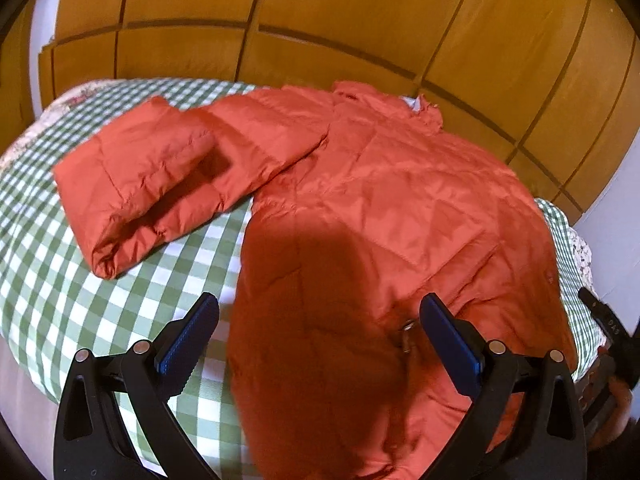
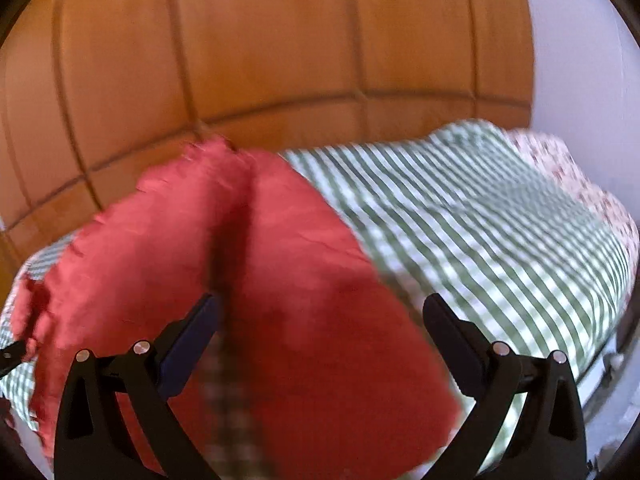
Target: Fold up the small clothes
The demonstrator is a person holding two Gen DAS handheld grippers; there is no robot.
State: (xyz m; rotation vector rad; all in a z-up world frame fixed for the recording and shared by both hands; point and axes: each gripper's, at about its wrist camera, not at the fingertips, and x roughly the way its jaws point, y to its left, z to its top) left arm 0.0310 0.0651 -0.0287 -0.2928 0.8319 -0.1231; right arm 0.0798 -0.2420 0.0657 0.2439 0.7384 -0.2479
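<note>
A small orange-red quilted jacket lies spread on the green checked bed cover. One sleeve stretches out to the left, its cuff toward me. My left gripper is open above the jacket's lower hem, near a metal zip pull. My right gripper is open over the jacket's other side; this view is blurred by motion. The right gripper also shows at the right edge of the left wrist view.
A wooden panelled wardrobe stands right behind the bed. White wall lies to the right. The bed cover extends to the right of the jacket, with a floral edge.
</note>
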